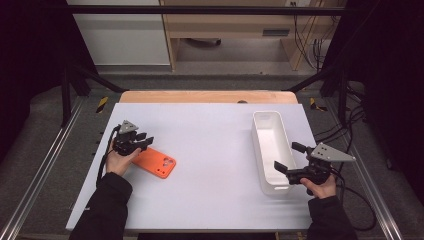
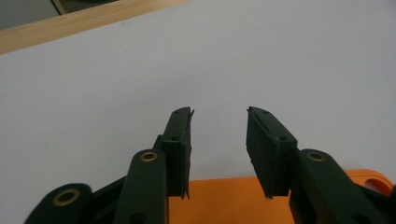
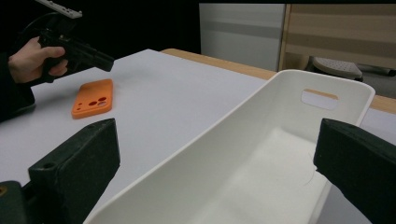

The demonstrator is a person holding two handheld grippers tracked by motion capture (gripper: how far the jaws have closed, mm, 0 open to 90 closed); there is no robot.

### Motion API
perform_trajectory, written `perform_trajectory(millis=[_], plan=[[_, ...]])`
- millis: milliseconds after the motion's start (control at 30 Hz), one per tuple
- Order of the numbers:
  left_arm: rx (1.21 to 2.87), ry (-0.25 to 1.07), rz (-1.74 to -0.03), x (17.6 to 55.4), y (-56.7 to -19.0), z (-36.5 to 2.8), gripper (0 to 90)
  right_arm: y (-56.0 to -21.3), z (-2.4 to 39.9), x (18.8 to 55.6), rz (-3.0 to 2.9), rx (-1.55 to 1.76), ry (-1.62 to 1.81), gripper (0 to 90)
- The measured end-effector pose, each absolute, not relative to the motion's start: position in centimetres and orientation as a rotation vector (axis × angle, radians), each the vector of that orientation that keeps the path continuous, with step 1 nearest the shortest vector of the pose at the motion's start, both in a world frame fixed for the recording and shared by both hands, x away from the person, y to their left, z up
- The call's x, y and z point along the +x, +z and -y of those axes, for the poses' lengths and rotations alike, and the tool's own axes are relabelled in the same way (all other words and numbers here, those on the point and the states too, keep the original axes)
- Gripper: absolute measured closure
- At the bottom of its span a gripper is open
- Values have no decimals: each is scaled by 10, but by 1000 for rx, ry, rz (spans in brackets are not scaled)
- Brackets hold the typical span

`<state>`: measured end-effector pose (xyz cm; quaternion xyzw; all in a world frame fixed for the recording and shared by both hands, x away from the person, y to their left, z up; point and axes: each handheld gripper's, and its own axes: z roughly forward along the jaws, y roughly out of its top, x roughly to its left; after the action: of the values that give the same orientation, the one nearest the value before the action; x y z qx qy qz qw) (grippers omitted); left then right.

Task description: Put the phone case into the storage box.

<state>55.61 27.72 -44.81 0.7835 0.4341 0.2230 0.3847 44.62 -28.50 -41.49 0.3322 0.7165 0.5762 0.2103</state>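
**Left gripper settling over the orange case, bin waiting**

High view: the left gripper (image 1: pixel 141 140) sits at the table's nine o'clock side, jaws pointing toward three o'clock and lying over the near end of the orange phone case (image 1: pixel 159 163). The case lies flat on the white table (image 1: pixel 210 145), its camera cutout at the four o'clock end. The white bin (image 1: pixel 262 150) stands empty at the three o'clock side, well apart from the case. The right gripper (image 1: pixel 286 157) hovers at the bin's near right corner, jaws wide, one above the bin's floor and one outside its wall.

Left gripper view: the two pads (image 2: pixel 180 154) stand partly apart with bare table between them. The case (image 2: pixel 224 200) shows at six o'clock, below and behind the pad tips. Nothing is clamped; the pads do not press on it.

Right gripper view: the jaws stand far apart on either side of the bin (image 3: pixel 289 154), touching nothing that I can see. The case (image 3: pixel 93 98) lies at ten o'clock, just beneath the other hand's gripper (image 3: pixel 100 59).

Judgement: this looks like the pick-up step, a grasp being set but not made. The next move calls for bringing the pads down astride the case's edges, closing firmly on the thin shell, then lifting and carrying it toward three o'clock to the bin.
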Motion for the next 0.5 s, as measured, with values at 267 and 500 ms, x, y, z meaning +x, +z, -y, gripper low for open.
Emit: perform_trajectory(millis=[267,500], plan=[[2034,558,-1143,562,-457,-277,727,-415,285,446,-1992,923,1605,8],[2064,558,-1164,565,-463,-276,817,-415,285,446,-1992,923,1606,9]])
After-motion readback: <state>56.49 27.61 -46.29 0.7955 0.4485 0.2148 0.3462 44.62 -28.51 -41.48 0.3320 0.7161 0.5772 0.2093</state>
